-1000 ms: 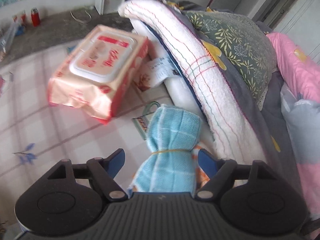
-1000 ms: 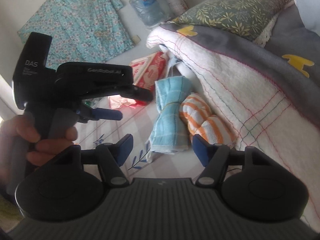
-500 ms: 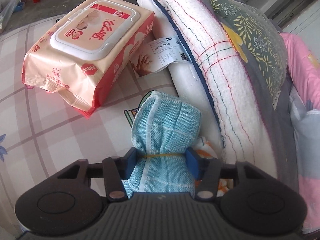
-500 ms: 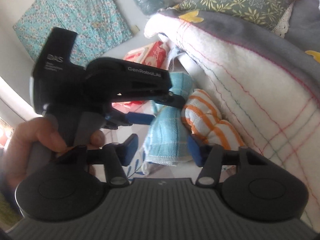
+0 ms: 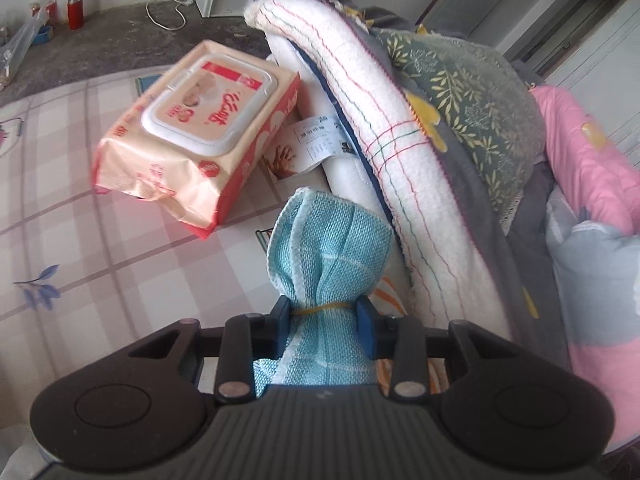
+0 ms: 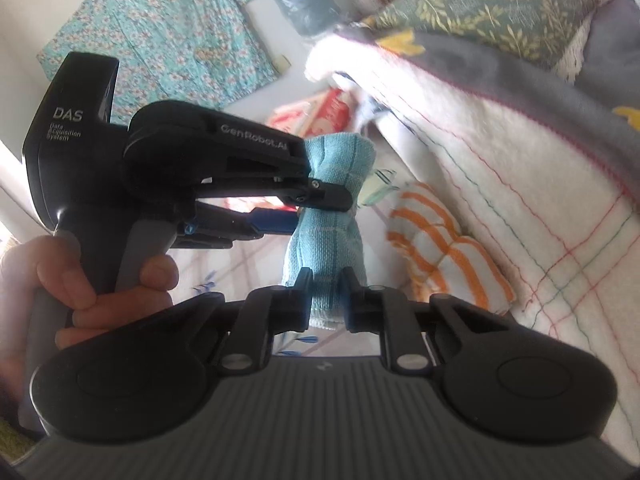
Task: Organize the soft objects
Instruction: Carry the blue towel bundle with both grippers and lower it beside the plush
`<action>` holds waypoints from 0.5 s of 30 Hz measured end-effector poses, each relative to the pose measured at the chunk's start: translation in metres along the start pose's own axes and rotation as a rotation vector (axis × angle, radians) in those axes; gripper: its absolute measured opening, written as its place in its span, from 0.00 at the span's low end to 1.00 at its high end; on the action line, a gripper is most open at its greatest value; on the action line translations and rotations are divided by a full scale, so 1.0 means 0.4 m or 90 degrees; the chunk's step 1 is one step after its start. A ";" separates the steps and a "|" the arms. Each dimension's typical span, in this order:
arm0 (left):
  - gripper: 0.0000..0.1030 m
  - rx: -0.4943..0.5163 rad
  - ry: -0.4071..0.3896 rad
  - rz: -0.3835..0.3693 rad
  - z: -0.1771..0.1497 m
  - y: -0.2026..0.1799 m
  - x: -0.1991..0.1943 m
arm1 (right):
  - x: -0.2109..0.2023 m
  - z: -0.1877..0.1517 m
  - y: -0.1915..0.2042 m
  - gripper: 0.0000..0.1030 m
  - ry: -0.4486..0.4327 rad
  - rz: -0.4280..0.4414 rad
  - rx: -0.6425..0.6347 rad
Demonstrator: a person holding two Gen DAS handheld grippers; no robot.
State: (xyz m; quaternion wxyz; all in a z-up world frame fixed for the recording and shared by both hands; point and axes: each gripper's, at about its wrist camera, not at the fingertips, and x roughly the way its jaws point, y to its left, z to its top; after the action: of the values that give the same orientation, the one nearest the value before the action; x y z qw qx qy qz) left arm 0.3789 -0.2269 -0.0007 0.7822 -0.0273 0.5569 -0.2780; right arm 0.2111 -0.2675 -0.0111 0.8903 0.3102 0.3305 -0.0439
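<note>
Blue towel roll (image 5: 328,264) runs lengthwise ahead between the left gripper (image 5: 325,320) jaws clamping its banded waist, while the right gripper (image 6: 326,296) pinches its near end.

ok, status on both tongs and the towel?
Left tongs shut on blue banded towel roll. Right tongs shut on its lower end. Orange-striped towel roll alongside, untouched.
</note>
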 end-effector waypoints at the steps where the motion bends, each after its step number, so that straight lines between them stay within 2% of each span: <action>1: 0.34 0.001 -0.006 -0.002 -0.006 0.002 -0.027 | -0.017 -0.002 0.013 0.13 -0.006 0.006 -0.005; 9: 0.34 -0.010 -0.087 -0.015 -0.086 0.058 -0.278 | -0.165 -0.043 0.153 0.13 -0.041 0.089 -0.048; 15: 0.34 -0.030 -0.159 0.031 -0.196 0.154 -0.499 | -0.237 -0.108 0.321 0.13 -0.030 0.178 -0.111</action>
State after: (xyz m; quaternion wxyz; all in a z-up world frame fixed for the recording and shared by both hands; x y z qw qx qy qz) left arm 0.2894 -0.0611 0.1188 0.8512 -0.0664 0.4618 -0.2405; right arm 0.1494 -0.1512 0.0889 0.9189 0.2737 0.2655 0.1015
